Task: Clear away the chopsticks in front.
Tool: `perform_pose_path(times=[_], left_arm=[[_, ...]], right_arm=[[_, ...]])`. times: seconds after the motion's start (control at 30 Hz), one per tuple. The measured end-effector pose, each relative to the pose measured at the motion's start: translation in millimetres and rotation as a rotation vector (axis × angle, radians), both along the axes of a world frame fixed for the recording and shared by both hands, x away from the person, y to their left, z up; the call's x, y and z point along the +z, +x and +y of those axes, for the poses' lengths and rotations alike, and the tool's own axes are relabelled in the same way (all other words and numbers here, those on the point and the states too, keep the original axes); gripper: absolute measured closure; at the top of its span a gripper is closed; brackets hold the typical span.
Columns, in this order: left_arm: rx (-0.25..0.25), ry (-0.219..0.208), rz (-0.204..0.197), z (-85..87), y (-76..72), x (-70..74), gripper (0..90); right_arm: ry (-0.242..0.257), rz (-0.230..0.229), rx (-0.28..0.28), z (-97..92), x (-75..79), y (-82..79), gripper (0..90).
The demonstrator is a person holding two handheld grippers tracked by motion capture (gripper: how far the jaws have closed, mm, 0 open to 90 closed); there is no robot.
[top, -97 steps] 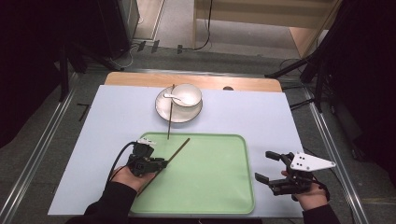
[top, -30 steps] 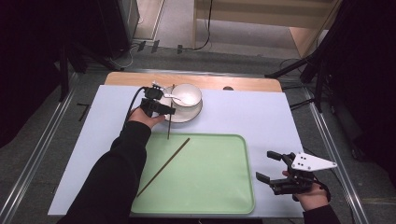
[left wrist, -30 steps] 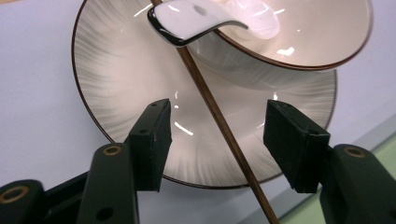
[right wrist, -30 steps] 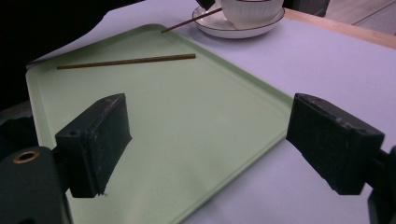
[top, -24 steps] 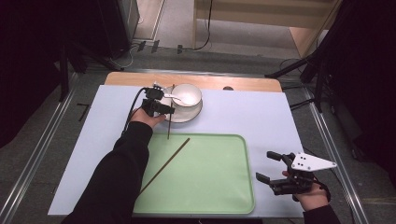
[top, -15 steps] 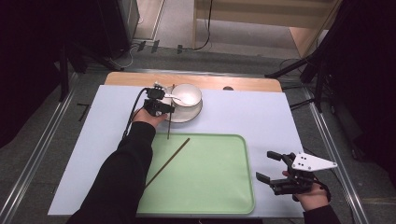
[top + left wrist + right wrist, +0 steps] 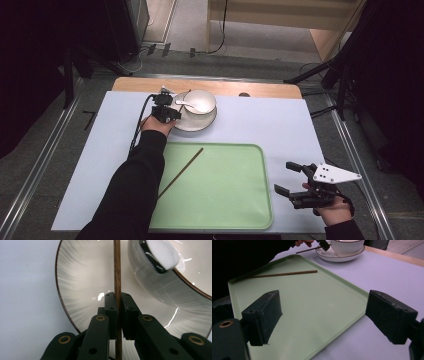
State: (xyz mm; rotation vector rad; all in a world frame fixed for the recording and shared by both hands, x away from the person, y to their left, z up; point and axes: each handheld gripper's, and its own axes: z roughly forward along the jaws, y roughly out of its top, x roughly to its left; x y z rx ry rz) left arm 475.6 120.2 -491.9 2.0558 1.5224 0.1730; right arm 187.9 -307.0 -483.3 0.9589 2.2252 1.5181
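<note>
The left tool (image 7: pixel 117 307) has just closed its jaws, now clamped on a chopstick (image 7: pixel 117 267) lying across the plate (image 7: pixel 80 287) beside the bowl (image 7: pixel 162 287) at the worktop's far side. A second chopstick (image 7: pixel 181 172) lies on the green tray (image 7: pixel 225 200). The right tool (image 7: pixel 292 180) hovers near the tray's right edge, jaws apart.

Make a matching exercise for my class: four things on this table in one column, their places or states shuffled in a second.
1. left gripper
2. right gripper
3. spoon
4. loose chopstick

A. lies on the green tray
B. rests in the bowl
C. jaws wide apart, nothing between them
D. shut on a chopstick over the plate

Pairs: 1-D, 2-C, 3-B, 4-A
</note>
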Motion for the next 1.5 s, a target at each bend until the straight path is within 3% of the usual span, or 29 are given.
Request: perform_pose_path(times=[0.27, 0.43, 0.57, 0.7, 0.9, 1.17, 1.3, 1.5], left_arm=[[0.023, -0.042, -0.027, 11.8, -1.0, 13.8, 85.9], [0.022, -0.09, -0.015, 24.3, -3.1, 25.0, 85.9], [0.013, -0.087, -0.025, 31.8, -7.7, 35.4, 85.9], [-0.013, -0.053, -0.045, 38.1, -15.3, 45.1, 85.9], [-0.042, -0.016, -0.096, 47.1, -33.4, 55.9, 85.9], [-0.095, -0.041, -0.11, 58.9, -63.8, 63.7, 85.8], [-0.117, -0.023, -0.136, 59.4, -78.4, 65.7, 85.8], [-0.154, -0.041, -0.143, 58.9, -97.7, 65.5, 85.8]], right_arm=[[0.006, -0.005, -0.007, -1.1, 0.5, -0.1, 14.1], [0.003, -0.003, -0.004, -0.5, 0.2, 0.1, 14.1], [-0.002, 0.003, -0.003, 0.4, -0.2, 0.0, 14.1], [-0.001, 0.001, -0.005, 0.6, -0.1, 0.0, 14.1], [-0.006, 0.003, -0.005, 0.6, -0.3, 0.2, 14.1], [-0.01, 0.004, -0.005, 0.9, -0.7, 0.7, 14.1], [-0.01, 0.009, -0.004, 1.5, -0.9, 0.7, 14.1], [-0.01, 0.012, -0.002, 1.7, -1.1, 0.6, 14.1]])
